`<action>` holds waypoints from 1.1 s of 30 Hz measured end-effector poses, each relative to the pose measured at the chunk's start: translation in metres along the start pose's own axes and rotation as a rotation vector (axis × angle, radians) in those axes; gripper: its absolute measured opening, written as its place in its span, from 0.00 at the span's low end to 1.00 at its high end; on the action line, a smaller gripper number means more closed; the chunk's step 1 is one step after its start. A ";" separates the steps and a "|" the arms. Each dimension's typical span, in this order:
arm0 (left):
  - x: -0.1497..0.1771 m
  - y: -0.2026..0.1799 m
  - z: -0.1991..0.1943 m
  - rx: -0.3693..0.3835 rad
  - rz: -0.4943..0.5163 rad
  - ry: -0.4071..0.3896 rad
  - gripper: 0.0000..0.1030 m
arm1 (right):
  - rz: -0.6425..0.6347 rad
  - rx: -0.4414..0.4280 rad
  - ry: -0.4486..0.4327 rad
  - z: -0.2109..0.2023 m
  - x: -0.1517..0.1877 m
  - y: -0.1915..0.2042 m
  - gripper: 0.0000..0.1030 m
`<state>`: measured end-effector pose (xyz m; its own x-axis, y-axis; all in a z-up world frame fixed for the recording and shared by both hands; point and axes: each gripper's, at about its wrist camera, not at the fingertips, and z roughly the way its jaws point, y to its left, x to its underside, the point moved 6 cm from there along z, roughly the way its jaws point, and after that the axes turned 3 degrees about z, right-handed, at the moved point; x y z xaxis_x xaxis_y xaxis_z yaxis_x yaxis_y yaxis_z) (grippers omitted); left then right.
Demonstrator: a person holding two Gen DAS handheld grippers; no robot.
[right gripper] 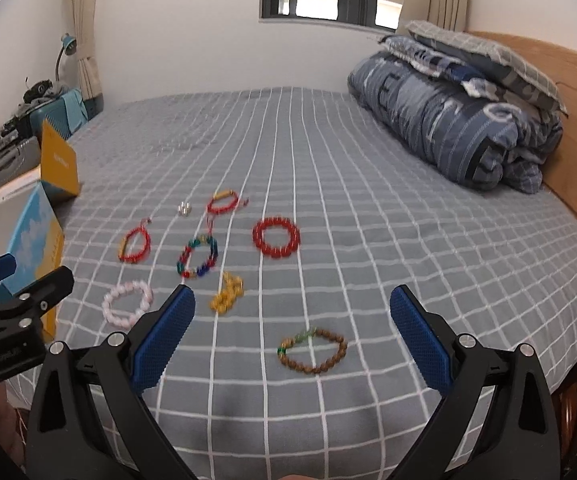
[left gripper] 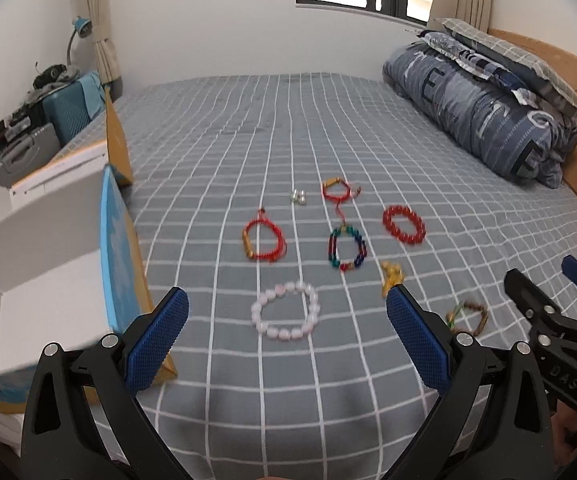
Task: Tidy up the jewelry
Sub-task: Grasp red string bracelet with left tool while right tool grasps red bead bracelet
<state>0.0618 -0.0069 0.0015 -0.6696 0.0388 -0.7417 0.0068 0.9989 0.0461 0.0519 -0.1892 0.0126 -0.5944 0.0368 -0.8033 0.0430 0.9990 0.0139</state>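
Near the bed's [right gripper: 368,240] front edge lay the wooden bracelet [right gripper: 312,350], light and floppy; grip one beaded side. Both tongs, left [left gripper: 287,334] and right [right gripper: 290,332], gaped wide, empty.

Bracelets lying flat and apart on the bed: pink beads [left gripper: 285,312], two red cords [left gripper: 263,240] [left gripper: 337,190], multicolour [left gripper: 347,249], red beads [left gripper: 404,225], yellow heap [right gripper: 227,297], brown beads [right gripper: 313,350], small clear piece [left gripper: 299,197].
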 end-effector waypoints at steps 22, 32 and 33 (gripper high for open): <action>-0.075 0.020 0.117 -0.015 -0.045 0.155 0.95 | -0.049 0.033 0.117 0.117 -0.082 0.015 0.91; -0.049 0.036 0.194 -0.027 -0.047 0.267 0.95 | -0.068 0.018 0.268 0.207 -0.059 0.024 0.91; -0.046 0.038 0.199 -0.033 -0.050 0.278 0.94 | -0.074 0.016 0.285 0.215 -0.055 0.024 0.91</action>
<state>0.2404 0.0343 -0.0960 -0.8466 -0.0234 -0.5318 -0.0526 0.9978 0.0398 0.2579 -0.1727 -0.0708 -0.7977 -0.0278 -0.6024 0.0025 0.9988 -0.0494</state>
